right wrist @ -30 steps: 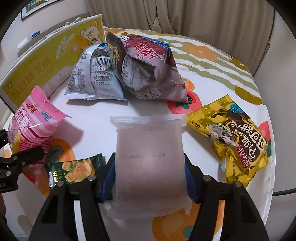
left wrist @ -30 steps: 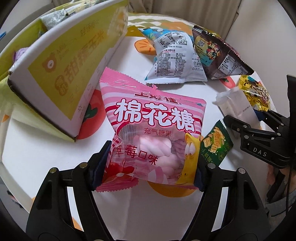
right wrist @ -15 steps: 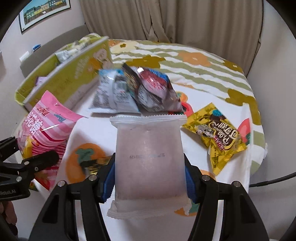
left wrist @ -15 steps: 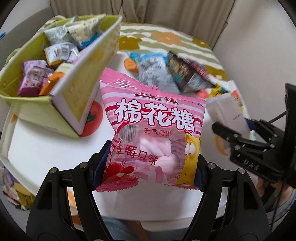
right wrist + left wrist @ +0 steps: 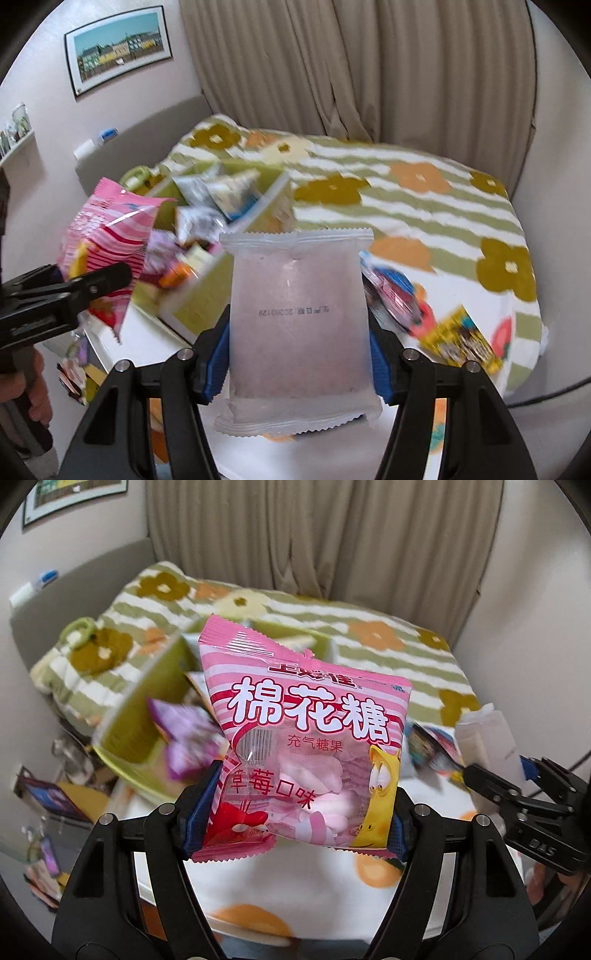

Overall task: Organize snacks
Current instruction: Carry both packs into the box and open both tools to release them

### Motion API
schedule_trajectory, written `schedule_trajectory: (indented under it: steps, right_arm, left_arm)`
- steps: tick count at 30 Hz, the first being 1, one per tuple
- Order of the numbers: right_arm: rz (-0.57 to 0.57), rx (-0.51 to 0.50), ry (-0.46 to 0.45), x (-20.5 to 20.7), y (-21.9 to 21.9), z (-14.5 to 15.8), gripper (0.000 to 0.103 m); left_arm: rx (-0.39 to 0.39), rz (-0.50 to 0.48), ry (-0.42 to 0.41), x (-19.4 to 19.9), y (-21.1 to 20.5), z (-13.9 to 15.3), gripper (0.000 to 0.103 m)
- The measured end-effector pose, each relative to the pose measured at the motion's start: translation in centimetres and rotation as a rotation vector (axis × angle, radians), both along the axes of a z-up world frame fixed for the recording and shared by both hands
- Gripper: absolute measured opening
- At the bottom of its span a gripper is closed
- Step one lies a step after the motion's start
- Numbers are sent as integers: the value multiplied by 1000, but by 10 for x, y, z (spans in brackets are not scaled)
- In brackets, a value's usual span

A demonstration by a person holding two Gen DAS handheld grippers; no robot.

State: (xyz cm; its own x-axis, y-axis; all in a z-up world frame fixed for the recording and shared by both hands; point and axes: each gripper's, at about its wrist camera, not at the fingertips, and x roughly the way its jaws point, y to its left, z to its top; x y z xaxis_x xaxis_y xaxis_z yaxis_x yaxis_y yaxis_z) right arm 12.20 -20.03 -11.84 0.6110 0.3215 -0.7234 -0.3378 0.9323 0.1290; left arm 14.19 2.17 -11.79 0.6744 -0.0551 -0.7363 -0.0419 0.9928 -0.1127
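Note:
My left gripper [image 5: 295,808] is shut on a pink marshmallow bag [image 5: 306,746] and holds it high above the table; the bag also shows in the right wrist view [image 5: 107,236]. My right gripper [image 5: 299,350] is shut on a white frosted snack packet [image 5: 297,317], also raised; the packet shows at the right of the left wrist view [image 5: 487,742]. A yellow-green snack box [image 5: 221,280] holding several small packets stands below, left of the packet. In the left wrist view the box [image 5: 147,716] lies behind the pink bag.
A dark red-and-blue bag [image 5: 395,291] and a yellow bag [image 5: 461,339] lie on the white table [image 5: 147,343] with orange fruit prints. Behind is a striped flowered blanket [image 5: 406,192], curtains and walls. Clutter sits on the floor at the left [image 5: 48,812].
Both grippers have lifted their packets well above the table and tilted up, so the box interior, blanket and curtains now show. Both grips are unchanged.

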Motion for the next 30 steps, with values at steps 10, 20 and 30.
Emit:
schedule_trajectory:
  steps: [10, 20, 30]
  right_arm:
    - [-11, 51, 13, 42, 102, 16, 58]
    - [-133, 49, 115, 62, 165, -9, 58]
    - [-190, 16, 183, 63, 176, -34, 58]
  left_arm:
    - [1, -42, 40, 63, 103, -5, 72]
    - [-60, -180, 141, 106, 146, -53, 84]
    - [-77, -222, 142, 92, 163, -56, 103]
